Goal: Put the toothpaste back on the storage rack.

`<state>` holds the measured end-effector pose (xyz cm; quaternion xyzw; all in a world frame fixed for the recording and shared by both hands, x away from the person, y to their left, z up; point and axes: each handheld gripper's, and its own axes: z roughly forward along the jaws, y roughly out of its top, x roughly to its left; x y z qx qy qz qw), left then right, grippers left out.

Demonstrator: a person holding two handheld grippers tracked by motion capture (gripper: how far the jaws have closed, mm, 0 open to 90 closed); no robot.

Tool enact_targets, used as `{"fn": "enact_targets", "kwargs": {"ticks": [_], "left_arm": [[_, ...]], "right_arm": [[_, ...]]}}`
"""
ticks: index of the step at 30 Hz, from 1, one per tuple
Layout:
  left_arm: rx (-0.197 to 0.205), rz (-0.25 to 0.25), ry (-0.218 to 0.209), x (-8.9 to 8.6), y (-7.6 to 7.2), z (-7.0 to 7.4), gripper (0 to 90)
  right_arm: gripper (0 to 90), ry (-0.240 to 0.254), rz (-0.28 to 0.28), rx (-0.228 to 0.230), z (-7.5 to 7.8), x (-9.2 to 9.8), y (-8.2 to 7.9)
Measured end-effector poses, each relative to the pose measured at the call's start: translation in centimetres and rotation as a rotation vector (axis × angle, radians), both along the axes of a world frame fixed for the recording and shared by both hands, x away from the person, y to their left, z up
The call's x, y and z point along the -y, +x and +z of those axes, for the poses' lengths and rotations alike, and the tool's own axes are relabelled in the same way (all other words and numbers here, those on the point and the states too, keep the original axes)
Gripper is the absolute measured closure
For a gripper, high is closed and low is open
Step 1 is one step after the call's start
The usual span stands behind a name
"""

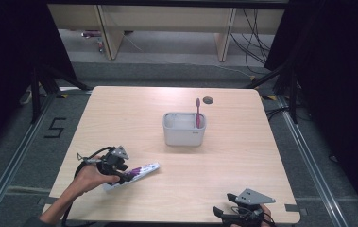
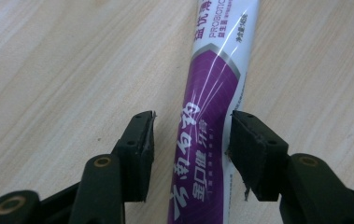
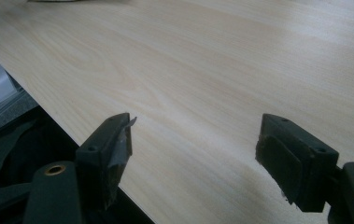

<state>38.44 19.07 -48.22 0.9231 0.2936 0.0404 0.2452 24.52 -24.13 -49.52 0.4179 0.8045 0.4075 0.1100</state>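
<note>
A white and purple toothpaste tube (image 1: 141, 171) lies flat on the wooden table (image 1: 242, 156) near its front left. My left gripper (image 1: 124, 176) is down at the tube's near end. In the left gripper view the tube (image 2: 212, 70) runs between the jaws of the left gripper (image 2: 192, 121); a gap shows at the left pad, while the right pad sits at the tube's edge. A grey holder (image 1: 183, 135) stands mid-table with a pink toothbrush (image 1: 198, 111) upright in its right corner. My right gripper (image 1: 224, 202) rests at the front edge, its jaws (image 3: 195, 126) wide apart over bare wood.
A small round hole (image 1: 208, 100) sits in the tabletop behind the holder. The table's front edge (image 3: 72, 135) runs just under the right gripper's left jaw. Dark floor and stand legs surround the table.
</note>
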Motion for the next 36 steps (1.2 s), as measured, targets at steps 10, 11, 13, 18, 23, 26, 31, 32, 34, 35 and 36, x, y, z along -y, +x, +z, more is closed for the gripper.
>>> {"fn": "enact_targets", "kwargs": {"ticks": [10, 11, 13, 18, 23, 26, 31, 32, 34, 35, 36], "left_arm": [[-0.016, -0.061, 0.055, 1.2, 0.1, -0.6, 55.2], [-0.016, -0.061, 0.055, 1.2, 0.1, -0.6, 55.9], [-0.023, -0.060, 0.084, 1.4, 0.1, -0.5, 56.1], [-0.031, -0.063, 0.098, 1.6, 0.2, -0.4, 57.0], [-0.039, -0.071, 0.119, 2.0, 0.3, -0.2, 57.6], [-0.036, -0.075, 0.131, 2.1, 0.2, -0.1, 58.3], [-0.048, -0.097, 0.100, 2.2, 0.4, 0.5, 68.6], [-0.048, -0.097, 0.100, 2.2, 0.4, 0.5, 73.9], [-0.070, -0.100, 0.112, 2.6, 0.4, 0.4, 74.3], [-0.071, -0.106, 0.125, 2.8, 0.4, 0.4, 74.3], [-0.080, -0.107, 0.130, 2.9, 0.5, 0.3, 74.3]], "right_arm": [[26.9, 0.009, 0.000, -0.007, -0.1, -0.1, 0.0], [26.9, 0.000, 0.006, 0.006, -0.1, 0.0, 0.0], [26.9, 0.006, 0.001, 0.000, -0.2, -0.1, 0.0], [26.9, 0.017, -0.007, -0.022, -0.1, -0.3, -0.1], [26.9, 0.019, -0.007, -0.029, -0.1, -0.4, -0.1], [26.9, 0.009, 0.002, -0.005, -0.2, -0.4, 0.0], [26.9, 0.006, 0.016, 0.009, -0.2, -0.3, 0.1], [26.9, 0.006, 0.016, 0.009, -0.2, -0.3, 0.1], [26.9, 0.017, -0.007, -0.022, -0.1, -0.3, -0.1], [26.9, 0.016, -0.005, -0.019, -0.1, -0.3, -0.1], [26.9, 0.010, -0.002, -0.026, 0.1, -0.3, -0.1]]}}
